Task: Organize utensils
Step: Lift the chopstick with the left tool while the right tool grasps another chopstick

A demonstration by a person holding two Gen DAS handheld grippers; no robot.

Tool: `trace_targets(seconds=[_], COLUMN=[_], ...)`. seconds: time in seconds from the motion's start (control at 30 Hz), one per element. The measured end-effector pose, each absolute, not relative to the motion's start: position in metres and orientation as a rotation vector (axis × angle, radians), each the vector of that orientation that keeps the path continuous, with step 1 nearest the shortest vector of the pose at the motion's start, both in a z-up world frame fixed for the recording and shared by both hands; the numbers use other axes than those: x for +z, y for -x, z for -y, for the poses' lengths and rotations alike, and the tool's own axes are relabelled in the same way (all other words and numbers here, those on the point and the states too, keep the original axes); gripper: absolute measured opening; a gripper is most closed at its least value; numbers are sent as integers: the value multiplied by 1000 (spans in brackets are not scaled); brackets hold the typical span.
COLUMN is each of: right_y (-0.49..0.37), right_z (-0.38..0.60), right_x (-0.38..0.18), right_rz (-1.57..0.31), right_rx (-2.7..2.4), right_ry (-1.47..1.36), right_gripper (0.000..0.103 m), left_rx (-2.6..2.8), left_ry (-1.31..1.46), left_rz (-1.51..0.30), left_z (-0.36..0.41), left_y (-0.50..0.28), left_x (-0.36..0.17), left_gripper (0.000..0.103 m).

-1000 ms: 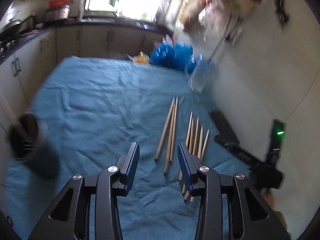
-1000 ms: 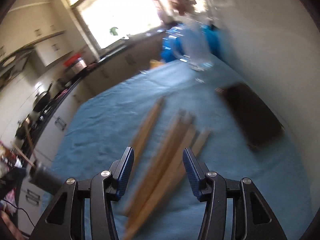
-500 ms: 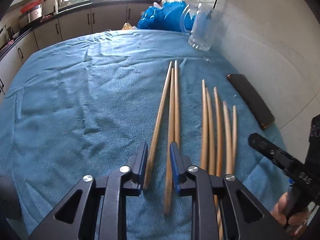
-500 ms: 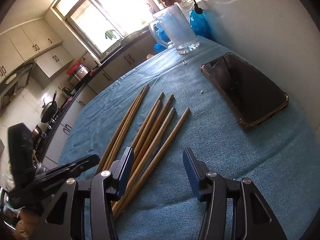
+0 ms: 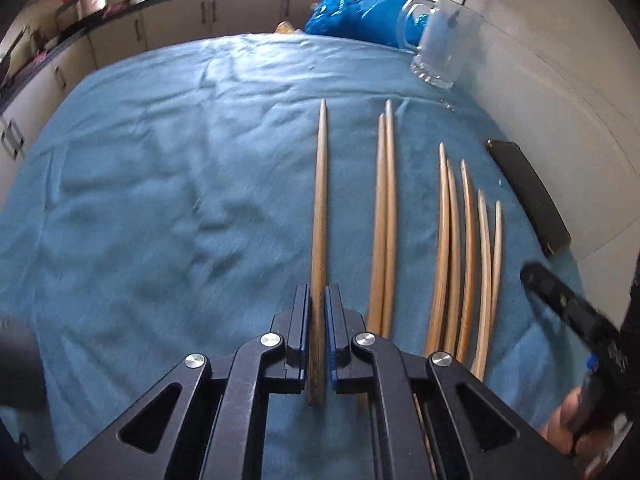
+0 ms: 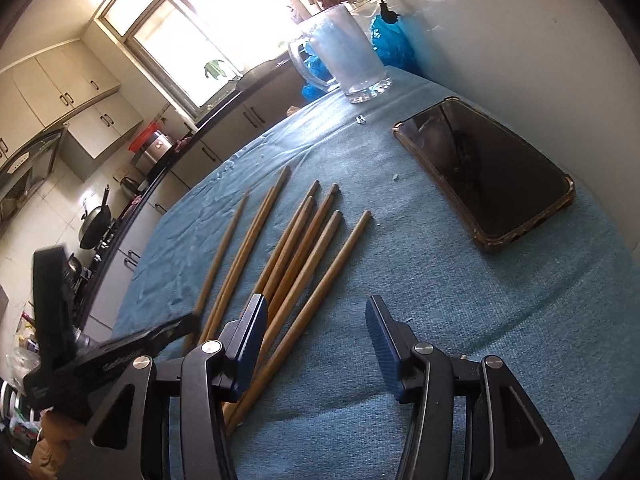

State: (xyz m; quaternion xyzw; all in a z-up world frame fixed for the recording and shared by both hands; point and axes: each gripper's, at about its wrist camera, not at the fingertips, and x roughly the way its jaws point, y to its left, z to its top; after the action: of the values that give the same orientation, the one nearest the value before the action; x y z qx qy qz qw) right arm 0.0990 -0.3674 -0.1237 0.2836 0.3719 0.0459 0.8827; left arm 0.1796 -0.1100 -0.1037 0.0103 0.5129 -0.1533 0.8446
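One chopstick [image 5: 320,208] is clamped in the left gripper [image 5: 318,332], pointing to 12 o'clock over the cloth [image 5: 160,200]; seven more lie at 2 o'clock. The right gripper [image 6: 316,344] hangs open, empty. Pick-up in hand; next, lift clear toward a holder.

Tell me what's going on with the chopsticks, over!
Left gripper just clamped shut on one chopstick. Right gripper open, empty. Seven other chopsticks on blue cloth. Nothing in the way.
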Motion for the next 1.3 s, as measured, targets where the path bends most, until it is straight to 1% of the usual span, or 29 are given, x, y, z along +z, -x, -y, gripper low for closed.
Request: trace_targets(seconds=[0.1, 0.17, 0.2, 0.27, 0.33, 0.4, 0.57, 0.73, 0.97, 1.07, 1.1, 1.2, 1.23, 1.3], right_y=[-101, -105, -109, -116, -125, -136, -161, -164, -108, -87, -83, -82, -84, -91], right_z=[363, 357, 353, 346, 341, 334, 313, 319, 331, 329, 330, 332, 333, 334], right_x=[-123, -121, -121, -119, -118, -116, -114, -113, -112, -110, -109, -108, -108, -108], right_rz=[-792, -812, -835, -865, -897, -936, -1054, -1109, -1177, -1201, -1201, -1217, -1221, -1229], right_rx=[80, 62, 49, 31, 6, -23, -106, -95, 1, 31, 33, 57, 58, 49], right_ry=[-556, -502, -466, -410, -358, -293, -115, -106, -106, -62, -59, -85, -90, -86], right_gripper=[55, 45, 37, 35, 29, 29, 22, 12, 10, 11, 14, 26, 26, 26], left_rx=[-317, -316, -317, -312, -313, -314, -309, -344, -414, -425, -425, -426, -419, -409], left_ry=[-24, -14, -11, -10, 3, 6, 16, 71, 107, 92, 83, 76, 68, 50], left_rz=[-1106, -1112, -1108, -1098, -1093, -1090, -1100, -1158, -1233, -1218, -1198, -1142, -1129, -1113], left_z=[89, 76, 69, 60, 51, 47, 44, 33, 15, 11, 10, 10, 12, 17], left_y=[-155, -140, -132, -119, -108, -102, -98, -81, -38, -27, -25, -24, -27, -39], left_x=[-103, -103, -102, -102, -103, -102, -102, -102, -98, -88, -81, -62, -59, -55], left_gripper=[7, 7, 7, 7, 7, 7, 7, 7, 7, 7, 7, 9, 10, 18])
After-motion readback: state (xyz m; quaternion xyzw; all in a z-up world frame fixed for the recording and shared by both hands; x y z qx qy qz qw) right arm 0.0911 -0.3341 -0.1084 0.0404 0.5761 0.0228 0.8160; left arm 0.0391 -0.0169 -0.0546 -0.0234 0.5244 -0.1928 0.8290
